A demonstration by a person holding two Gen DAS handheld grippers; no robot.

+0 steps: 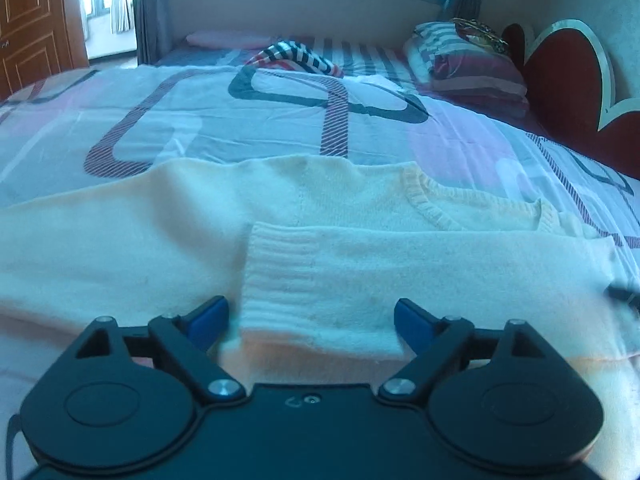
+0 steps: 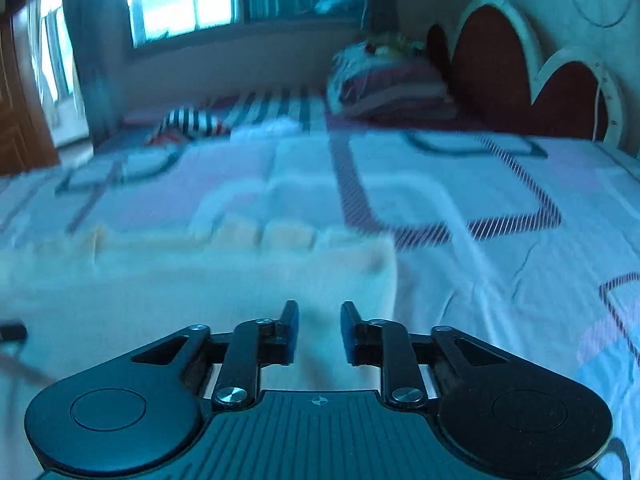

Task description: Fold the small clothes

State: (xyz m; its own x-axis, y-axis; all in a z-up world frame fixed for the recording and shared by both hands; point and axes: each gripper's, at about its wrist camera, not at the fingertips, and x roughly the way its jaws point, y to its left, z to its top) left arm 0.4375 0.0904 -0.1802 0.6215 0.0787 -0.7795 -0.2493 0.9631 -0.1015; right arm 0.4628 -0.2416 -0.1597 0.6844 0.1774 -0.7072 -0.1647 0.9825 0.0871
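A cream knit sweater (image 1: 120, 232) lies flat on the patterned bed sheet (image 1: 240, 120), its ribbed neckline (image 1: 432, 204) toward the right. One sleeve is folded across the body, with its ribbed cuff (image 1: 280, 276) near the camera. My left gripper (image 1: 312, 314) is open wide just above that cuff, one blue pad on each side and neither pressing. In the blurred right wrist view the sweater (image 2: 200, 280) ends in a straight folded edge on the right. My right gripper (image 2: 319, 316) hovers over it near that edge, with a narrow gap between the fingers and nothing in it.
A striped garment (image 1: 296, 56) lies crumpled at the far side of the bed. Folded striped bedding (image 1: 472, 68) is stacked against the red heart-shaped headboard (image 1: 568, 80). A wooden door (image 1: 32, 20) stands at the far left, and a window is behind the bed.
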